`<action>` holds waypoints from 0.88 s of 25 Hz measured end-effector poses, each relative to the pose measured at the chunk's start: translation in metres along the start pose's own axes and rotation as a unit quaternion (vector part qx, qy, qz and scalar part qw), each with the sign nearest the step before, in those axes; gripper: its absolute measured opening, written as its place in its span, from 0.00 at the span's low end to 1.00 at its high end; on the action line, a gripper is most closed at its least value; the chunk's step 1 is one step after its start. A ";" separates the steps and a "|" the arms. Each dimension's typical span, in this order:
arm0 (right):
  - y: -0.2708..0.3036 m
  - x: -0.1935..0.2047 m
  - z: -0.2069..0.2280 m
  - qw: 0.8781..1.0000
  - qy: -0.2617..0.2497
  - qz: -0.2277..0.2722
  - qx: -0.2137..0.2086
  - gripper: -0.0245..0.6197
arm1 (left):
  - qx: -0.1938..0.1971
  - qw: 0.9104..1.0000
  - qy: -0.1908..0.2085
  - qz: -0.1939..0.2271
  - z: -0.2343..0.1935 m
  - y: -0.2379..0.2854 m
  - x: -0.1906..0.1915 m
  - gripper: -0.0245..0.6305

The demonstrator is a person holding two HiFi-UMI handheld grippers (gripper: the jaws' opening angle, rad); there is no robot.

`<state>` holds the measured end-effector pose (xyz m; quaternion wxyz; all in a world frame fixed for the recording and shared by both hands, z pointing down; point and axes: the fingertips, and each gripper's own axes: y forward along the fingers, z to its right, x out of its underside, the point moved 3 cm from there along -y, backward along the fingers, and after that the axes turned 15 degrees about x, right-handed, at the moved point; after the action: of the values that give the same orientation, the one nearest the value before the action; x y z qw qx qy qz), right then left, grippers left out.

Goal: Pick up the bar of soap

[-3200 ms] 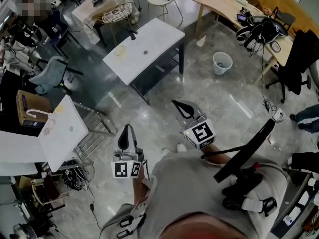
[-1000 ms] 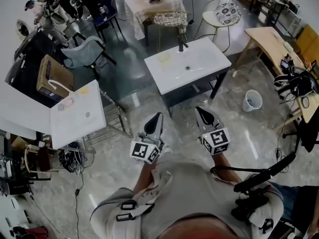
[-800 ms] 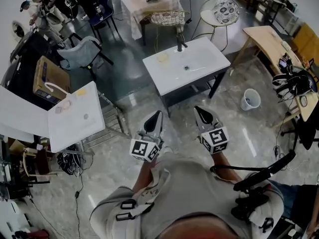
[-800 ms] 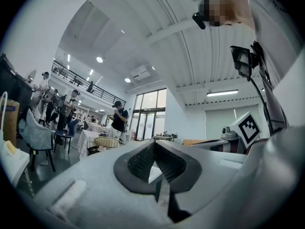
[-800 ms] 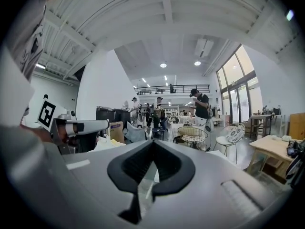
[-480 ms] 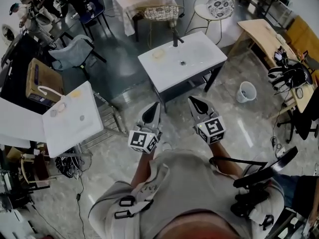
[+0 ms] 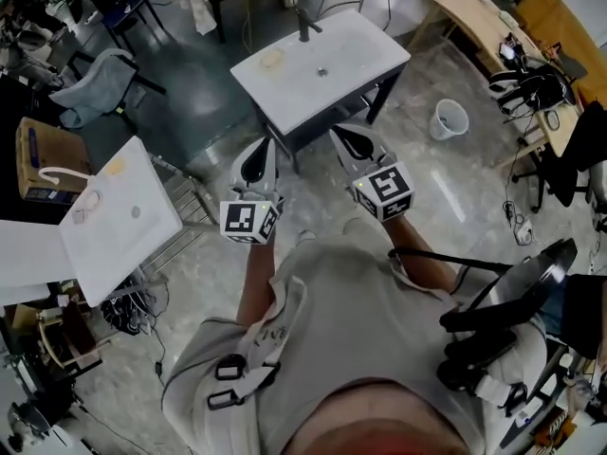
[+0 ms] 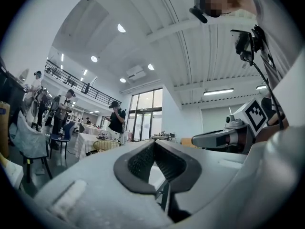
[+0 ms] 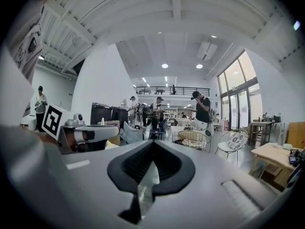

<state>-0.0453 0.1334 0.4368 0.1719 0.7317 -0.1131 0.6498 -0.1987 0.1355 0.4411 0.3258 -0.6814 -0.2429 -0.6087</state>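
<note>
A white sink table (image 7: 356,50) with a dark faucet (image 7: 303,22) stands ahead of me. A small pale yellow bar of soap (image 7: 273,59) lies on its top, left of the drain. My left gripper (image 7: 256,154) and right gripper (image 7: 343,138) hang side by side at chest height, just short of the table's near edge. Both are shut, with nothing between the jaws. In the left gripper view the left gripper (image 8: 155,147) has its dark pads (image 8: 140,163) pressed together. The right gripper (image 9: 151,149) shows the same in its own view. The soap is hidden in both gripper views.
A second white sink top (image 7: 119,221) stands at the left, a cardboard box (image 7: 43,159) beside it. A white bucket (image 7: 449,118) sits on the floor at the right, near a wooden desk (image 7: 479,22). Chairs (image 7: 95,88) stand behind. People (image 9: 202,111) stand far off.
The person has walked toward the sink table, which now lies closer under the grippers. Both grippers stayed shut and side by side.
</note>
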 end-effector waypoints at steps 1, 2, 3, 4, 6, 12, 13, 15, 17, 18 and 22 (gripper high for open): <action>0.002 -0.002 -0.003 1.000 0.000 0.004 0.001 0.04 | 0.001 1.000 -0.001 -0.001 -0.005 0.000 0.000 0.03; 0.003 -0.003 -0.005 1.000 -0.002 0.006 0.001 0.04 | 0.001 1.000 -0.001 -0.001 -0.008 0.001 0.001 0.03; 0.004 -0.003 -0.006 1.000 -0.003 0.008 0.000 0.04 | 0.001 1.000 -0.002 -0.001 -0.011 0.002 0.001 0.03; 0.005 -0.004 -0.006 1.000 -0.005 0.008 -0.001 0.04 | 0.001 1.000 -0.002 0.000 -0.012 0.004 0.001 0.03; 0.006 -0.005 -0.004 1.000 -0.005 0.008 -0.001 0.04 | 0.002 1.000 0.000 -0.001 -0.013 0.010 0.001 0.03; 0.015 -0.010 -0.006 1.000 -0.003 0.015 0.002 0.04 | 0.012 1.000 0.007 -0.003 -0.017 0.018 0.001 0.03; 0.018 -0.010 -0.008 1.000 -0.003 0.013 0.000 0.04 | 0.010 1.000 0.009 -0.004 -0.019 0.017 0.001 0.03; 0.022 -0.010 -0.011 1.000 -0.006 0.010 -0.005 0.04 | 0.004 1.000 0.011 -0.004 -0.025 0.015 0.000 0.03; 0.026 -0.010 -0.013 1.000 -0.007 0.009 -0.012 0.04 | -0.003 1.000 0.012 -0.003 -0.029 0.013 -0.001 0.03; 0.028 -0.010 -0.015 1.000 -0.007 0.009 -0.015 0.04 | -0.006 1.000 0.013 -0.002 -0.032 0.012 -0.001 0.03; 0.038 -0.007 -0.020 1.000 -0.003 0.011 -0.029 0.04 | -0.017 1.000 0.015 -0.005 -0.041 0.009 0.001 0.03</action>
<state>-0.0788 0.1062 0.4353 0.1851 0.7274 -0.1403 0.6457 -0.2195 0.0987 0.4430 0.3148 -0.6761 -0.2315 -0.6247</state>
